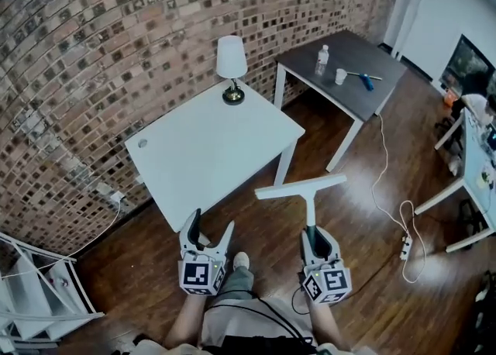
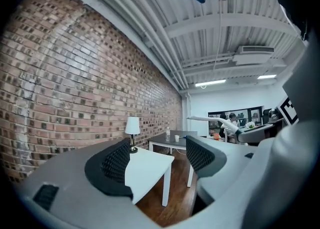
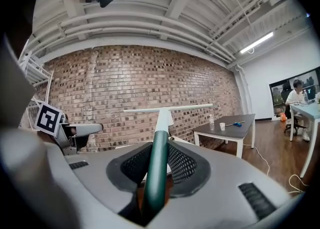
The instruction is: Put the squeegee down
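My right gripper is shut on the dark green handle of a squeegee, whose white blade hangs level just off the near right corner of the white table. In the right gripper view the green handle runs up between the jaws to the white blade. My left gripper stands open and empty above the floor, short of the table's near edge; in the left gripper view its gripper frames the white table. The squeegee shows at the right there.
A table lamp stands at the white table's far edge by the brick wall. A dark table beyond holds a bottle, a cup and a blue tool. A cable and power strip lie on the wooden floor at right. White shelving stands at left.
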Demonstrator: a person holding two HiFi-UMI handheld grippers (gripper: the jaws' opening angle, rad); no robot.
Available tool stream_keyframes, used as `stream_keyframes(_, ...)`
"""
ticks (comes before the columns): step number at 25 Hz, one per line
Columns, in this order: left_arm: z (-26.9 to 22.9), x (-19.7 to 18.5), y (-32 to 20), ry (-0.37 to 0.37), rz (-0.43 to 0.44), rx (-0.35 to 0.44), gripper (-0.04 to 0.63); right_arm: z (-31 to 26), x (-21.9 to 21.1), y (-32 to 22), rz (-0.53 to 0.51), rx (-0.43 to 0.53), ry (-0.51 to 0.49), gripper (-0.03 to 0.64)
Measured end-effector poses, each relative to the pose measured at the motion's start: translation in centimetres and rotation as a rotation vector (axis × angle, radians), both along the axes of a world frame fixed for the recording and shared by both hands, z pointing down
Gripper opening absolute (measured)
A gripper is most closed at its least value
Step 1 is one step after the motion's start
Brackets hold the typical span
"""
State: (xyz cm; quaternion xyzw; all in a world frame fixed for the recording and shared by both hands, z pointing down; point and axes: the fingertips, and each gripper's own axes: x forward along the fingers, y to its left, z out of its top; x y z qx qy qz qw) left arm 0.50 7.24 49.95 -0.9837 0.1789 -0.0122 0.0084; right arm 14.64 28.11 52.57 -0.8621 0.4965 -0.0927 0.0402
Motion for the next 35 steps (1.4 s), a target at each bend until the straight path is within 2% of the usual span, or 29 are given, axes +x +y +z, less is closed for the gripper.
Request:
stream_keyframes(3,-1.8,2.6,-3.2,0.009,0.02,-0.036,0.345,-1.7,2.6,-4.6,-0.023,-0.007,0.037,0.115)
stream_keyframes(6,-2.3,4.8,-6.7,0.027,0.016,-0.037,0.345,-3.4,5.4,-10.1,-0.069,0.004,0.063,0.115)
stream_keyframes(11,-3.4,6.8,-11.7,0.059,-0.016,-0.069,0.345,-3.7,6.8,-17.7,-0.157,0.003,0.06,0.115)
stream_keyframes(16,-2.6,7.8,-14.7,0.035,-0.065,-0.089,0.345,-2.9,8.7,-21.7,-0.205,-0.017,0.031,0.115)
stream_keyframes(19,-1.9,9.1,-16.7,0.01,-0.098,-0.067,0.345,-2.8,10.7,-24.7,-0.248,-0.013,0.031,0.115)
stream_keyframes(22,-1.0,9.8,-18.8,-0.005,-0.175,-0.048,0.345,-2.3,12.5,-27.8,-0.334,-0.015,0.034,0.115)
stream_keyframes(25,-1.2,11.1,-21.0,0.012,-0.291,-0.085,0.345,-2.0,14.9,-31.3,-0.424,-0.006,0.009,0.115)
stream_keyframes(30,-0.6,13.8,-24.2,0.021,-0.441,-0.06,0.345,-1.5,17.8,-36.9,-0.561,-0.058,-0.025,0.115)
stream_keyframes(35,-0.4,15.8,-26.1,0.005,-0.551,-0.047,0.345,-0.7,20.1,-41.3,-0.719,-0.081,-0.031,0.115)
